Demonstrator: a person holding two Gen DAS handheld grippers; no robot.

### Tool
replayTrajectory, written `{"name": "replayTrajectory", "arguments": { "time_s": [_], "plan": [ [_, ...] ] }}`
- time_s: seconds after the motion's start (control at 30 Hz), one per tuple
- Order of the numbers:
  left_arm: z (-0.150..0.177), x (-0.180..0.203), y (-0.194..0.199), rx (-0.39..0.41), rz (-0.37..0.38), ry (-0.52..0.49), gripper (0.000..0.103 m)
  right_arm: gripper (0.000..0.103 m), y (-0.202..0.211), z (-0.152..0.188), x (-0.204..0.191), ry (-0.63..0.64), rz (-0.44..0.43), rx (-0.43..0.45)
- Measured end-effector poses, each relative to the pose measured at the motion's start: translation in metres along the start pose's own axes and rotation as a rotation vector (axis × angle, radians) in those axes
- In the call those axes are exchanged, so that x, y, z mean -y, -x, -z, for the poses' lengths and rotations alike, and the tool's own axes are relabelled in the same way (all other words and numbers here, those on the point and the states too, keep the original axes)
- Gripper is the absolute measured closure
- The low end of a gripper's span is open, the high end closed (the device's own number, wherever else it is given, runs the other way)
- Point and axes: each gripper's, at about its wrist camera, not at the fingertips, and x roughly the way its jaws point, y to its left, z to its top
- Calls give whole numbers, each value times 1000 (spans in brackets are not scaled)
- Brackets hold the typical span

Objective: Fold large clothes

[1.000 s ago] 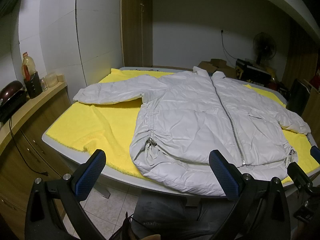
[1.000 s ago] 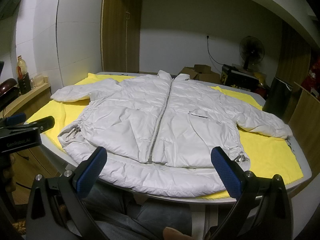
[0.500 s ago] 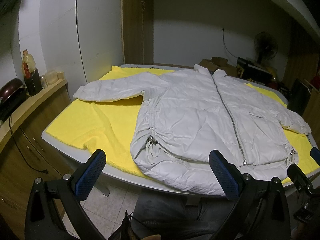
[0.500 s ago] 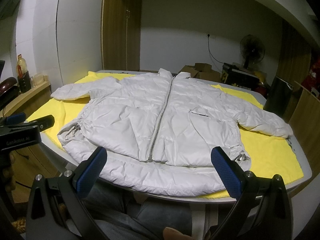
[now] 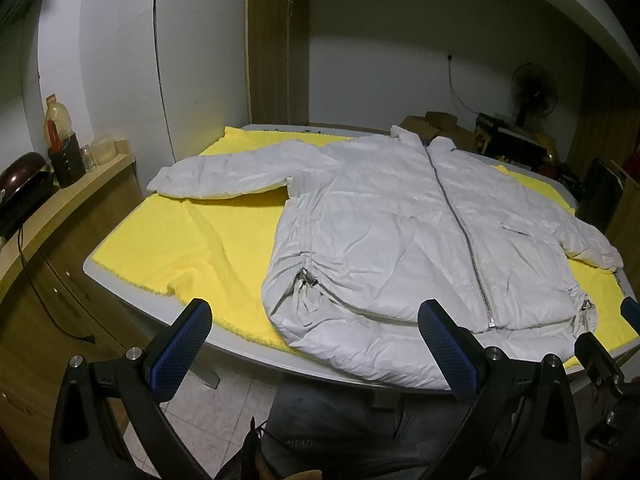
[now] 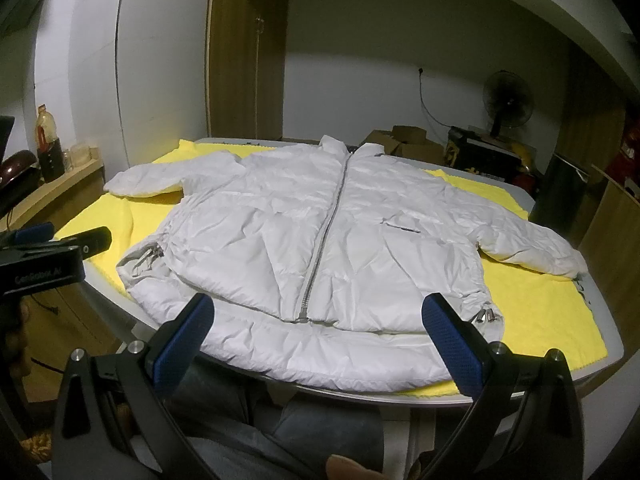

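Note:
A white puffer jacket [image 5: 392, 236] [image 6: 328, 240] lies flat and zipped on a yellow cloth [image 5: 188, 240] [image 6: 536, 304] that covers a grey table [image 5: 132, 300]. Both sleeves are spread outward and the hem hangs slightly over the near table edge. My left gripper [image 5: 316, 338] is open, held off the near edge in front of the jacket's left hem corner. My right gripper [image 6: 320, 334] is open too, hovering before the hem near the zipper's end. Neither touches the fabric. The left gripper's side [image 6: 48, 252] shows at the left edge of the right wrist view.
A wooden counter [image 5: 60, 200] with a bottle [image 5: 56, 124] and jars runs along the left wall. Cardboard boxes [image 6: 400, 140], a fan [image 6: 507, 100] and dark equipment stand behind the table. A person's legs [image 5: 340, 432] sit under the near edge.
Both views have risen and tilted slightly, so the jacket sits a little lower in frame. The grippers stay open and the jacket has not moved.

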Motion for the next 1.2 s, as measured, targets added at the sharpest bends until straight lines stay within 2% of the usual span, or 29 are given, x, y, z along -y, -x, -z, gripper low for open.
{"name": "replayTrajectory", "arguments": {
  "time_s": [0.3,0.37,0.43,0.57,0.63,0.73,0.9,1.0,1.2],
  "plan": [
    [0,-1,-4,-16,9,3,0,0,-2,-1,-3,7,-3,-8],
    [-3,-9,-10,-33,54,38,0,0,-3,0,-5,11,-6,-12],
    [-12,-29,-23,-77,150,102,0,0,-4,1,-5,14,-9,-16],
    [-46,-106,-75,-180,392,342,0,0,-11,6,-4,11,-54,-11],
    [-59,-150,-109,-204,444,457,0,0,-15,9,-1,-12,-122,12],
    [-75,-205,-164,-215,411,559,0,0,-27,8,-1,0,-148,64],
    [-101,-264,-265,-301,447,724,0,0,-56,-3,-3,-14,-167,85],
    [-110,-288,-302,-308,447,833,0,0,-72,-8,-7,-39,-205,78],
    [-122,-296,-345,-302,491,893,0,0,-98,-5,-11,-31,-192,10]
  ]
}}
